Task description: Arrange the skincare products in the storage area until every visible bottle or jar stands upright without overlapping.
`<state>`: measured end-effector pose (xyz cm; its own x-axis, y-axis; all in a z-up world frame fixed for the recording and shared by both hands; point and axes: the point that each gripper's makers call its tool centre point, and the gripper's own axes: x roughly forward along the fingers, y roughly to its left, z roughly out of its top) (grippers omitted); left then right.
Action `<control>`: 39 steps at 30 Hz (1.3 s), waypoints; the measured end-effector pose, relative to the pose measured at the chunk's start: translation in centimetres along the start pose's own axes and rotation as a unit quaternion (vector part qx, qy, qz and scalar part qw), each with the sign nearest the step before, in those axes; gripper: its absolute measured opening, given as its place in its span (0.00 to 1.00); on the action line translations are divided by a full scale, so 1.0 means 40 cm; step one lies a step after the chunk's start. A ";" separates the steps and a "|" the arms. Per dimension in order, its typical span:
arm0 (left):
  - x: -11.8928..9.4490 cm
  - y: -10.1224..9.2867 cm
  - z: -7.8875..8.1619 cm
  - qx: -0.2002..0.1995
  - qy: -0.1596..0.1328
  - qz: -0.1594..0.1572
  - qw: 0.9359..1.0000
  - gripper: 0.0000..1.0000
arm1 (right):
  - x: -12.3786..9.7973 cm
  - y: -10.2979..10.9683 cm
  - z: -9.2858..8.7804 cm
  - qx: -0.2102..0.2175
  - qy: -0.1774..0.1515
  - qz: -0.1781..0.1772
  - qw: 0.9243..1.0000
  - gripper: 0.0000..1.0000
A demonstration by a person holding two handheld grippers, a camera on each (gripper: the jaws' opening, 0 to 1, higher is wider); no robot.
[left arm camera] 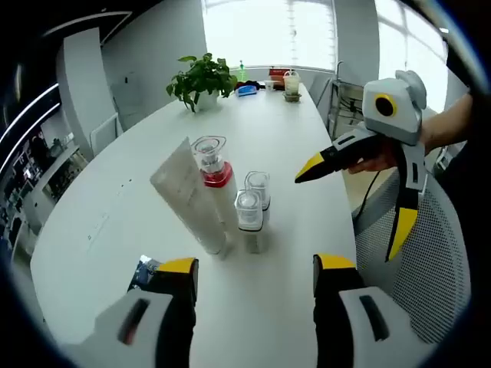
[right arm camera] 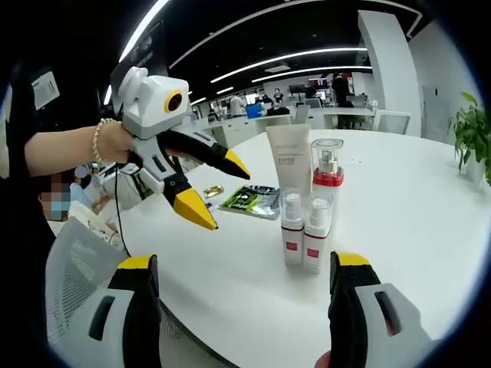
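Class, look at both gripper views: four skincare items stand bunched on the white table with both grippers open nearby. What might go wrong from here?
1. The white tube, red-collared pump bottle and two small bottles stand tightly bunched; reaching for one with open jaws may topple its neighbours.
2. The tube looks tall and slim, so a nudge could tip it.
3. The left gripper and right gripper both hover near the cluster and might collide.

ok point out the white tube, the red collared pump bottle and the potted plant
white tube (right arm camera: 289, 157), right gripper view, on the flat front of the tube
red collared pump bottle (left arm camera: 214, 165), left gripper view, on the neck just above the red collar
potted plant (left arm camera: 202, 79), left gripper view, on the leaves
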<state>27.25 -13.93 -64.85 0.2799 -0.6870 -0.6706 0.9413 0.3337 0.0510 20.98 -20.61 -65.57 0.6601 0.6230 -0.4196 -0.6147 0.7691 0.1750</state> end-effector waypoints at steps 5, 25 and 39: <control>-0.037 0.002 -0.042 -0.037 0.003 0.023 0.999 0.69 | 0.002 0.005 -0.002 -0.003 0.002 0.006 1.000 0.92; -0.190 0.021 -0.182 -0.206 -0.038 0.128 0.969 0.92 | 0.002 0.018 -0.005 -0.004 0.005 0.015 1.000 0.92; -0.270 -0.020 -0.287 -0.291 -0.057 0.183 0.937 0.93 | 0.004 0.022 -0.010 -0.013 0.008 0.018 1.000 0.91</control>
<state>21.29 0.62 -66.12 0.6141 -0.5107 -0.6017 0.5244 0.8338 -0.1725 20.37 -19.89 -65.85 0.6300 0.6481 -0.4278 -0.6497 0.7417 0.1667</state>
